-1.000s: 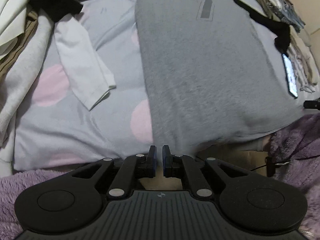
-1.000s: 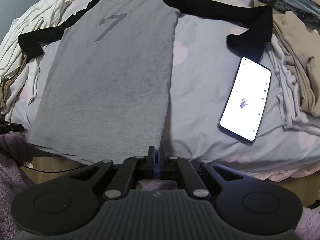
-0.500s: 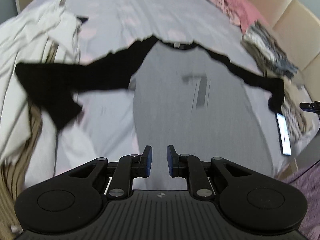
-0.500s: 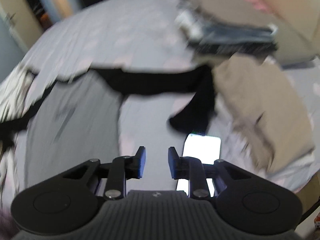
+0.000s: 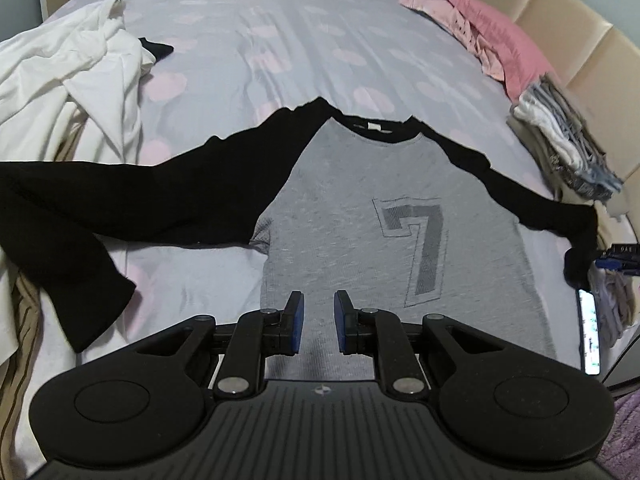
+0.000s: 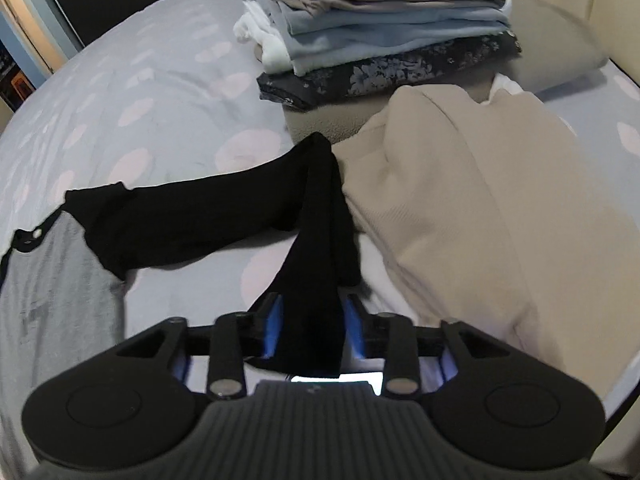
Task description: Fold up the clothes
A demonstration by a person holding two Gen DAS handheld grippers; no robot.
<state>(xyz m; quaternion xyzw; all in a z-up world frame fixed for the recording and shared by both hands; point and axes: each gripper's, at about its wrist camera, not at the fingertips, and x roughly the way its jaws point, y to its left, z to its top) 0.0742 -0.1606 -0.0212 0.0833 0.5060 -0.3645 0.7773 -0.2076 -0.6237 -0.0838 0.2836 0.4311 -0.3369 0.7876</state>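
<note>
A grey raglan shirt (image 5: pixel 360 216) with black sleeves and a printed 7 lies face up on the lilac bedsheet (image 5: pixel 288 32). My left gripper (image 5: pixel 318 322) is open and empty above the shirt's lower body. The shirt's left black sleeve (image 5: pixel 100 204) bends down at the cuff. In the right wrist view the right black sleeve (image 6: pixel 208 216) folds back toward me, and its cuff end (image 6: pixel 316 312) lies between the open fingers of my right gripper (image 6: pixel 312 324). The jaws stand wide on either side of the cuff, not closed on it.
A white garment pile (image 5: pixel 68 80) lies at the left. Pink clothes (image 5: pixel 488 28) and a folded stack (image 5: pixel 560 136) sit at the right. A lit phone (image 5: pixel 590 336) lies by the right sleeve. A beige garment (image 6: pixel 472 208) and a folded stack (image 6: pixel 380 32) sit beyond my right gripper.
Both grippers let go of the shirt's hem and opened. The left one rose and moved over the body. The right one swung to the right sleeve cuff.
</note>
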